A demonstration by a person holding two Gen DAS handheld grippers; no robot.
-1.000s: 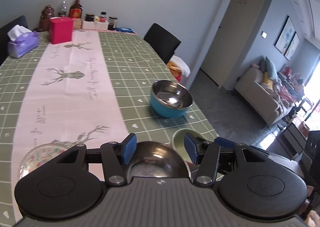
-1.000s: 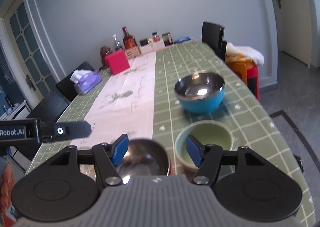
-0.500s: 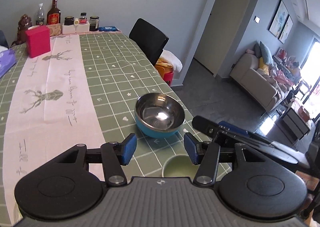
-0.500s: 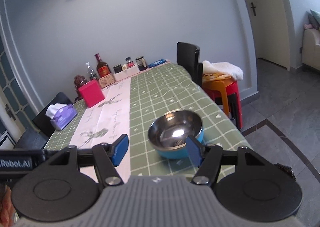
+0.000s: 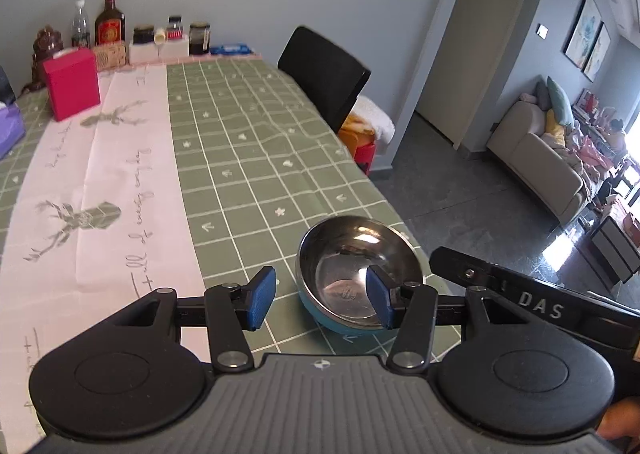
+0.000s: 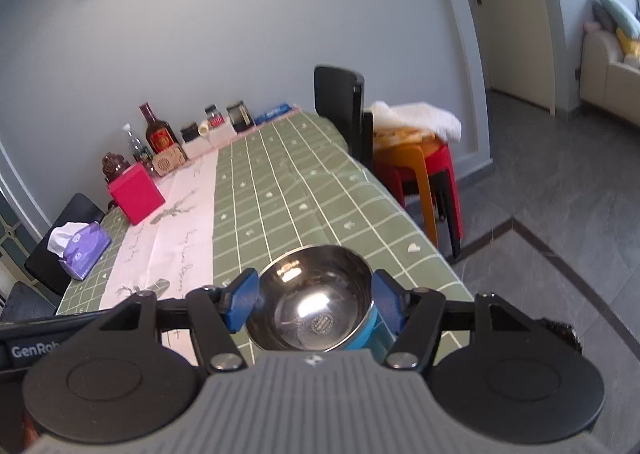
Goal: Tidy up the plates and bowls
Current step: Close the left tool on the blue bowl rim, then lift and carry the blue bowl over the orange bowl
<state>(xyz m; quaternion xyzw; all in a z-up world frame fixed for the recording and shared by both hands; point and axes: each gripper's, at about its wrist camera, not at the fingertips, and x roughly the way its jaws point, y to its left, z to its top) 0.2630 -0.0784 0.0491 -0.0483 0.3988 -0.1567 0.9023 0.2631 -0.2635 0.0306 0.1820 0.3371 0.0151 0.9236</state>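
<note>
A blue bowl with a shiny steel inside (image 5: 356, 274) stands on the green checked tablecloth near the table's right edge. My left gripper (image 5: 320, 298) is open and empty, and the bowl's left rim lies between its blue pads. My right gripper (image 6: 314, 300) is open, with its pads on either side of the same bowl (image 6: 312, 298), just above and behind it. The right gripper's body (image 5: 520, 294) shows at the right of the left wrist view. The other bowls and plates are out of sight.
A pink runner (image 5: 100, 182) lies along the table. A red box (image 5: 72, 86), bottles and jars (image 5: 112, 22) stand at the far end, with a purple tissue pack (image 6: 80, 250). A black chair (image 5: 324, 70) and stacked stools (image 6: 420, 170) stand beside the right edge.
Both grippers have moved forward along the table to the blue bowl. The steel bowl, the green bowl and the patterned plate near the front edge have dropped out of view.
</note>
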